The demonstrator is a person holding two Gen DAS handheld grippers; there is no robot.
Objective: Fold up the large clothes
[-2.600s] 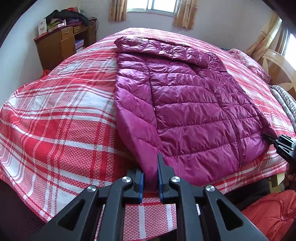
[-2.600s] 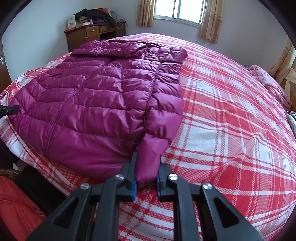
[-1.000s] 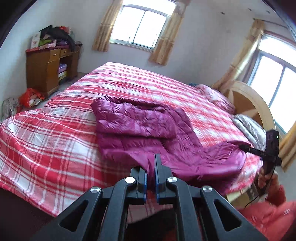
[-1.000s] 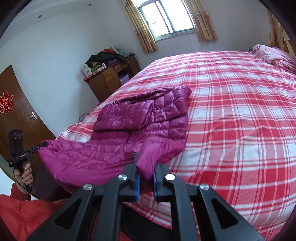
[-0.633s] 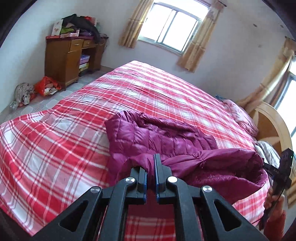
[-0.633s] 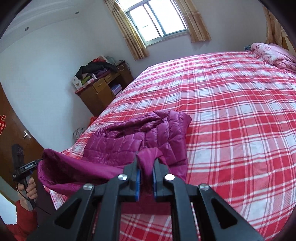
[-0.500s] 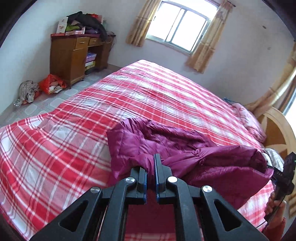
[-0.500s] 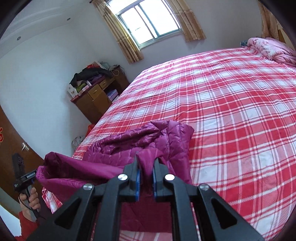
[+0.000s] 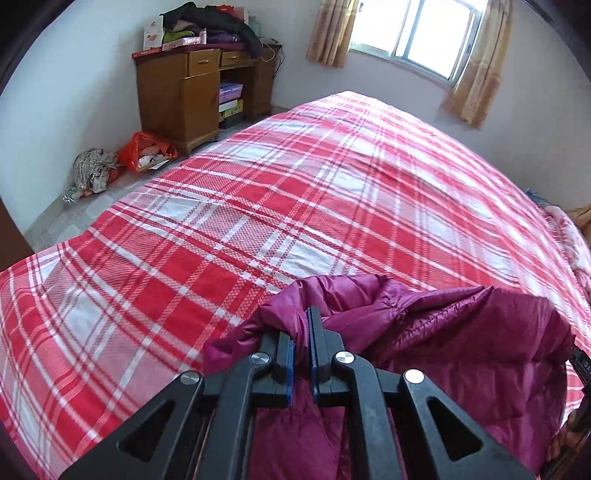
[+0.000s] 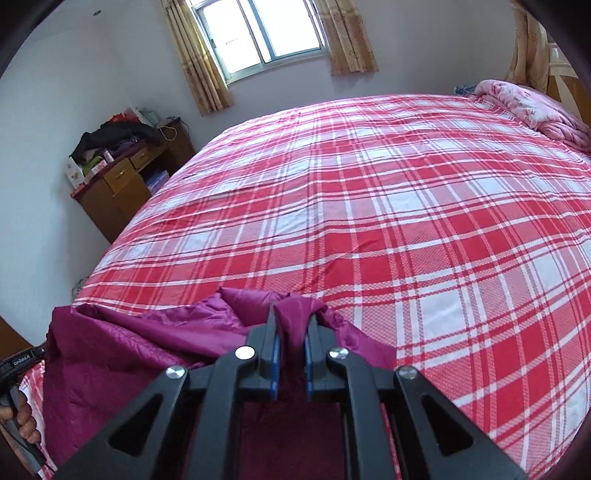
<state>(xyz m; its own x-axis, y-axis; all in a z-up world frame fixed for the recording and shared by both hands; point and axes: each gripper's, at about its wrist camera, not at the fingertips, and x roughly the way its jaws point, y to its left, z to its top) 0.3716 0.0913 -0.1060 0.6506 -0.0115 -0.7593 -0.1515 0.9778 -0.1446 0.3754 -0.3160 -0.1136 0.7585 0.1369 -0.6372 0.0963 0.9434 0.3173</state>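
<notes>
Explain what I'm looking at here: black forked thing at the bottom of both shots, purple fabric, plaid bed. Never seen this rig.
No robot here: a person carries a handheld two-finger gripper in each hand, and each has a fisheye camera looking forward along its fingers. So one picture is the left gripper's view, the other the right's.

The black fork is the gripper itself. The left gripper and the right gripper are each shut on a bunched edge of a magenta puffer jacket, which hangs between them above the near edge of the bed.

Beneath lies a red-and-white plaid bedspread. Behind it are a wooden desk piled with clothes, a curtained window and a pink quilt.
</notes>
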